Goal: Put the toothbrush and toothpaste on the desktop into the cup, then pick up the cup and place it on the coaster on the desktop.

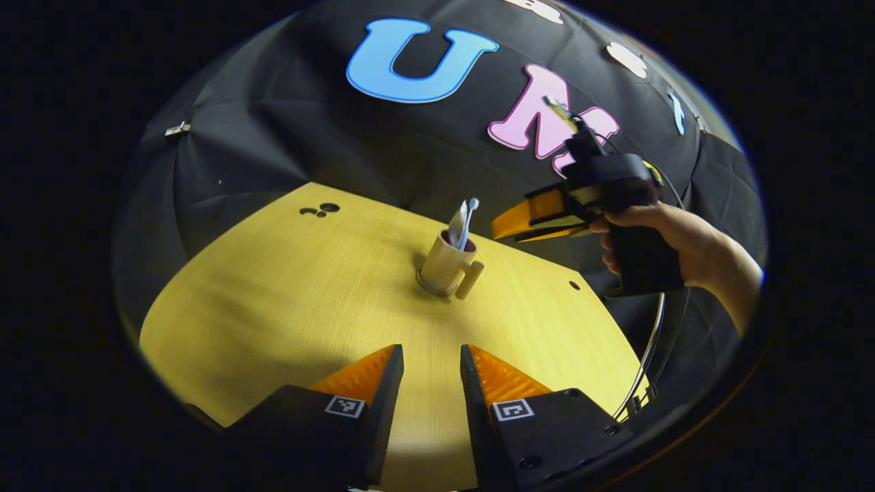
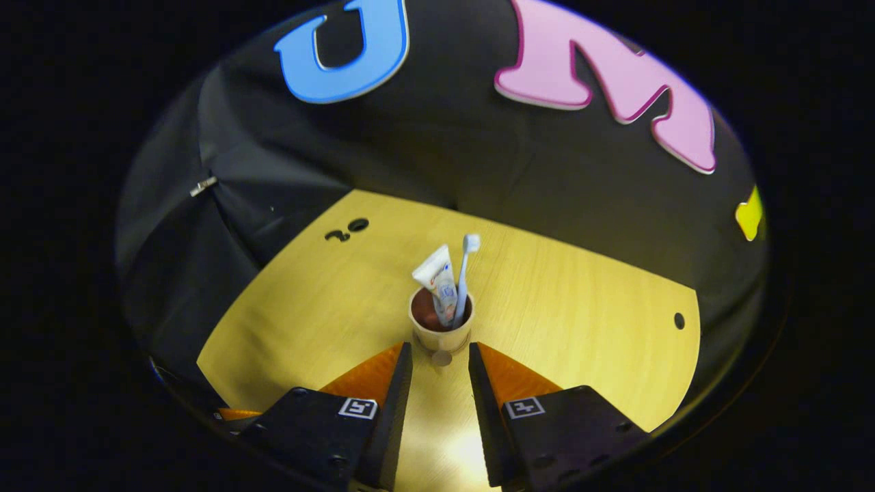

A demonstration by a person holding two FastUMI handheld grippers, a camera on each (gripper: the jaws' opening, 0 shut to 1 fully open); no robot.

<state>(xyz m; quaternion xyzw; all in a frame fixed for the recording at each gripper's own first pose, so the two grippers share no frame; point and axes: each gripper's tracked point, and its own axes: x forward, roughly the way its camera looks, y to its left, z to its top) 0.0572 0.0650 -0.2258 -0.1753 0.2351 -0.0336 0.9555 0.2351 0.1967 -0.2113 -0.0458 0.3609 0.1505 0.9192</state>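
A beige cup (image 1: 446, 263) with a side handle (image 1: 470, 279) stands upright on the yellow desktop (image 1: 287, 307). A thin round disc, apparently the coaster (image 1: 426, 284), peeks out under its base. The white toothpaste tube (image 2: 437, 279) and the toothbrush (image 2: 466, 263) stand inside the cup (image 2: 441, 326), heads up. My right gripper (image 2: 441, 347) is open, with the cup's handle (image 2: 441, 357) pointing at the gap and nothing touching its fingers. From the left gripper view that right gripper (image 1: 507, 229), held by a hand (image 1: 673, 236), hovers above and to the right of the cup. My left gripper (image 1: 432, 355) is open over bare desktop, well short of the cup.
Small dark holes (image 1: 321, 210) mark the desktop's far left, and one hole (image 1: 574, 285) sits near its right edge. The black cloth wall rises right behind the table. A cable (image 1: 649, 355) hangs beside the right edge.
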